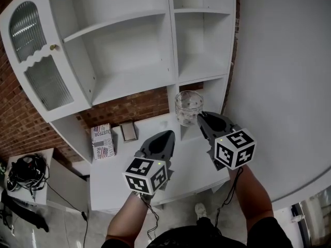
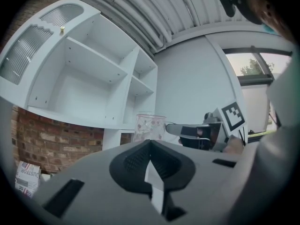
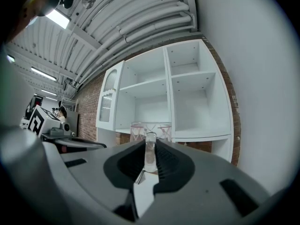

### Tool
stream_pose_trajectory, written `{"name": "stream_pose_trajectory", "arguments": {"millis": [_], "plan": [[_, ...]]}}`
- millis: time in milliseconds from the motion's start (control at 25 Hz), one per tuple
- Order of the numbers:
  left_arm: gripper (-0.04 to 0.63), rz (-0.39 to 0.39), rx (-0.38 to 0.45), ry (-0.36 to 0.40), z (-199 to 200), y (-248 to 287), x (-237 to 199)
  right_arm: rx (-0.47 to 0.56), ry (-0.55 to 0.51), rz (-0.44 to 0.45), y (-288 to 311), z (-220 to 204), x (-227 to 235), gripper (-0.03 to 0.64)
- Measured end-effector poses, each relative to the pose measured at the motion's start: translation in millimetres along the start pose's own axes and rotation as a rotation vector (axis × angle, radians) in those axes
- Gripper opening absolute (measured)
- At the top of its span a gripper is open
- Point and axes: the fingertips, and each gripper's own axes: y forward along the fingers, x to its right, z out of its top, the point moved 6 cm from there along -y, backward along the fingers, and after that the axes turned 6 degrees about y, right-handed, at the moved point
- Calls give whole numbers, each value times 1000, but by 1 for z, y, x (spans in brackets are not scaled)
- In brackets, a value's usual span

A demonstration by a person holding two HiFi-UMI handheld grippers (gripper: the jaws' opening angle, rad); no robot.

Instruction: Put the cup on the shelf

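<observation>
A clear glass cup (image 1: 188, 106) with a faint pink pattern hangs in front of the white shelf unit (image 1: 129, 84), over its lower counter. My right gripper (image 1: 201, 119) is shut on the cup's wall, and the glass shows pinched between the pads (image 3: 150, 150) in the right gripper view, with the cup (image 3: 150, 130) just beyond. My left gripper (image 1: 168, 134) is shut with nothing in it, a little left of and below the cup. In the left gripper view the cup (image 2: 150, 125) stands ahead, with the right gripper (image 2: 187, 129) reaching to it from the right.
The shelf unit has open compartments above and a door with ribbed glass (image 1: 36, 61) swung out at left. On the counter (image 1: 191, 169) lie a printed box (image 1: 102, 141) and a small flat frame (image 1: 129, 132). A black bundle (image 1: 26, 172) sits on a low side table. A white wall (image 1: 289, 87) runs on the right.
</observation>
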Motion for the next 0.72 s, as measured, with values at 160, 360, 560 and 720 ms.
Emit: {"name": "stream_pose_trajectory", "arguments": {"millis": [160,360,560,720], "plan": [[3,20,6,-4,5,33,-2,-4,-3,22,14,9,32,40],[3,41,13,-1,9,76,-4,3,-20,46,32,22,73,40],[3,55,22,14,15,118,-5,20,-34,65,50,39,111,40],[3,66,31,18,18,146,-5,22,-32,80,64,49,138,40]]}}
